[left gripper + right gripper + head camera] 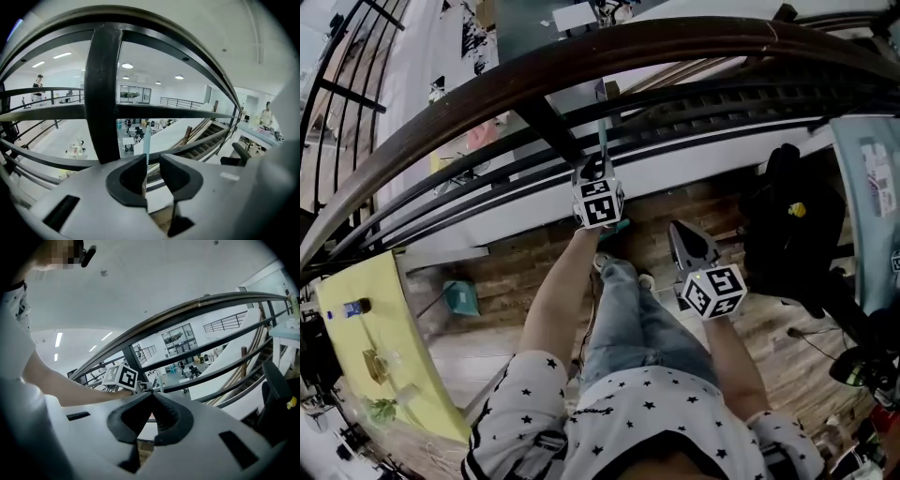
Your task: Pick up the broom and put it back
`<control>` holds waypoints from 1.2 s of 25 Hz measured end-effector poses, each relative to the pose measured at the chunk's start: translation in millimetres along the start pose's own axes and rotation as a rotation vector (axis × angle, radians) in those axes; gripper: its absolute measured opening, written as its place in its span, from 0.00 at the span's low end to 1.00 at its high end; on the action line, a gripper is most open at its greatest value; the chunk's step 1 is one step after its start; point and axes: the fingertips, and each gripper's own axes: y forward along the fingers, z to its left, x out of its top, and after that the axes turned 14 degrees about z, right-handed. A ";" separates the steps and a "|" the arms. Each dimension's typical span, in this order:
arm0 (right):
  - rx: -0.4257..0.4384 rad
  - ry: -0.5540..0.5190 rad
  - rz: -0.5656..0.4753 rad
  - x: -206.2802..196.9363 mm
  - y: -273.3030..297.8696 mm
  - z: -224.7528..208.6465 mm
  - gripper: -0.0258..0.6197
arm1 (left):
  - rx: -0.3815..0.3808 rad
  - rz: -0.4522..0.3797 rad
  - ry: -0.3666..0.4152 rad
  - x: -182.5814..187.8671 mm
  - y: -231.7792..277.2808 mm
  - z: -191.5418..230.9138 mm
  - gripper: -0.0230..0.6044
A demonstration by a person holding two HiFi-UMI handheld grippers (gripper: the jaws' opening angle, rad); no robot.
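The broom shows as a thin pale teal handle (603,141) that rises in front of the black railing in the head view. My left gripper (599,169) is at that handle, just below the handrail. In the left gripper view the handle (147,140) stands between the jaws of the left gripper (151,159). It lies against the left pad and a gap separates it from the right pad. My right gripper (678,231) hovers to the right of the broom, above the person's legs. Its jaws (151,394) meet at the tips with nothing between them.
A curved dark wooden handrail (581,66) with black bars and a thick post (105,93) runs right ahead. A teal dustpan (461,297) lies on the wooden floor to the left, beside a yellow table (375,347). A black chair (787,225) stands at the right.
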 end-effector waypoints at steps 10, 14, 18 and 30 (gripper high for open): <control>0.030 -0.042 -0.012 -5.2 -24.8 32.9 0.03 | -0.004 -0.013 -0.085 -18.3 -70.2 5.2 0.07; 0.042 -0.056 0.000 -11.6 -33.4 44.6 0.03 | -0.019 -0.017 -0.116 -24.5 -96.9 5.8 0.06; 0.052 -0.076 -0.002 -11.6 -41.5 53.5 0.03 | -0.037 -0.027 -0.127 -27.5 -122.6 3.1 0.06; 0.083 -0.135 -0.008 7.1 -60.9 72.1 0.03 | -0.100 -0.047 -0.189 -28.2 -191.0 -21.7 0.06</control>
